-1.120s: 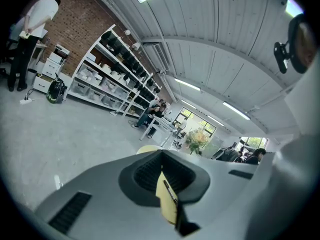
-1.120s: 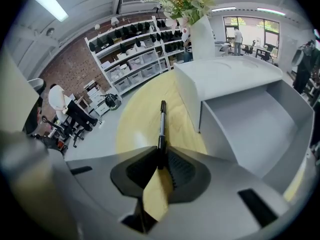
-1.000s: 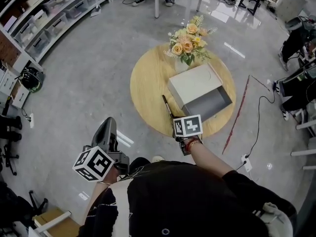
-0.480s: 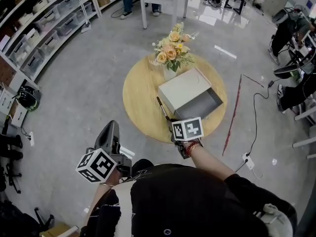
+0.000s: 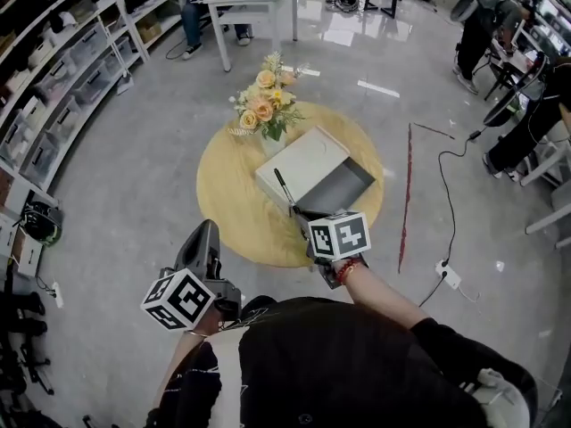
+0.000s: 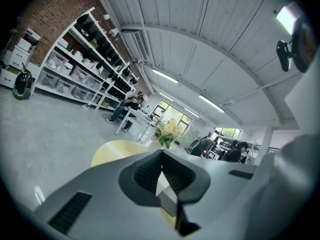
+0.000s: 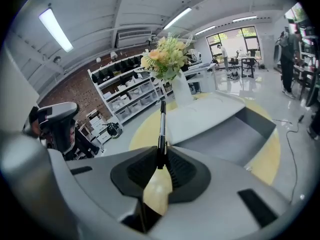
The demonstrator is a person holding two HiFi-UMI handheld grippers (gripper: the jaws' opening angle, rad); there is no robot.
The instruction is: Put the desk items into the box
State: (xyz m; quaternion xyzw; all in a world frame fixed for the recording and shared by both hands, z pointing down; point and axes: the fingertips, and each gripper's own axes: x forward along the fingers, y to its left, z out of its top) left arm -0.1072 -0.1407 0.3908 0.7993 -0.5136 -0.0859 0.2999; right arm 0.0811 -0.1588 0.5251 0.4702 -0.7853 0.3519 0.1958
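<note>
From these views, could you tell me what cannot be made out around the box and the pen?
- Box interior under the lid: head view, the lid covers it.
- Pen, lower end: right gripper view, buried between the pads of the right gripper.
- Box in the left gripper view: the body of the left gripper hides nearly all of it.

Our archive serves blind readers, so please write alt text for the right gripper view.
The right tongs grip a black pen that points toward an open box on a round wooden table. A vase of flowers stands behind the box.
</note>
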